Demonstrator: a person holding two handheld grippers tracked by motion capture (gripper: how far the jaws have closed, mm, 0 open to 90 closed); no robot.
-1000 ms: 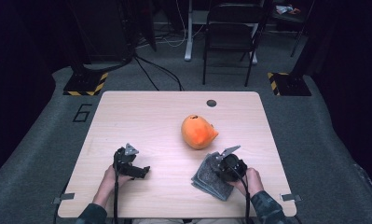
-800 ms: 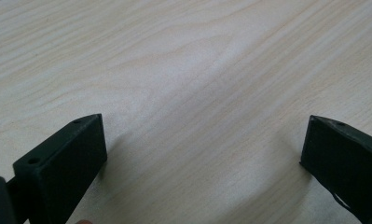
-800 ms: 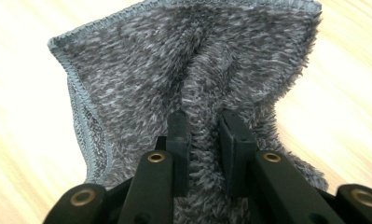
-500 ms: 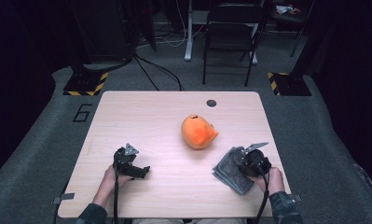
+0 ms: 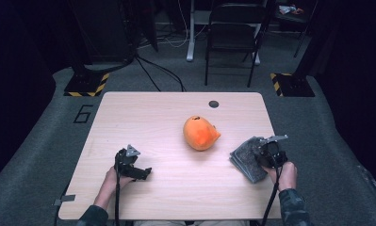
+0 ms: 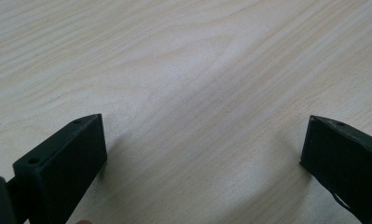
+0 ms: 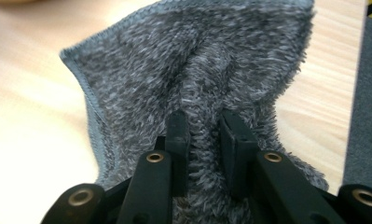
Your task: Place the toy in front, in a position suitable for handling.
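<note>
A folded grey fleecy cloth (image 5: pixel 246 155) lies at the table's right edge, with my right gripper (image 5: pixel 263 154) shut on a pinched fold of it. In the right gripper view the two black jaws press a ridge of the cloth (image 7: pixel 207 88) between them. My left gripper (image 5: pixel 141 172) rests on the wooden table (image 5: pixel 148 117) at the near left, jaws wide apart with only bare wood (image 6: pixel 207 102) between them. An orange rounded object (image 5: pixel 201 133) sits at the table's middle, apart from both grippers.
A small dark round hole (image 5: pixel 214 104) marks the table's far side. Beyond the table stand a black chair (image 5: pixel 232 33) and yellow-black striped floor blocks (image 5: pixel 86 84). The cloth is close to the right table edge, with grey floor beside it.
My right gripper has dragged the grey cloth rightward across the table, from near the middle front to the right edge. The left gripper and the orange object have stayed put.
</note>
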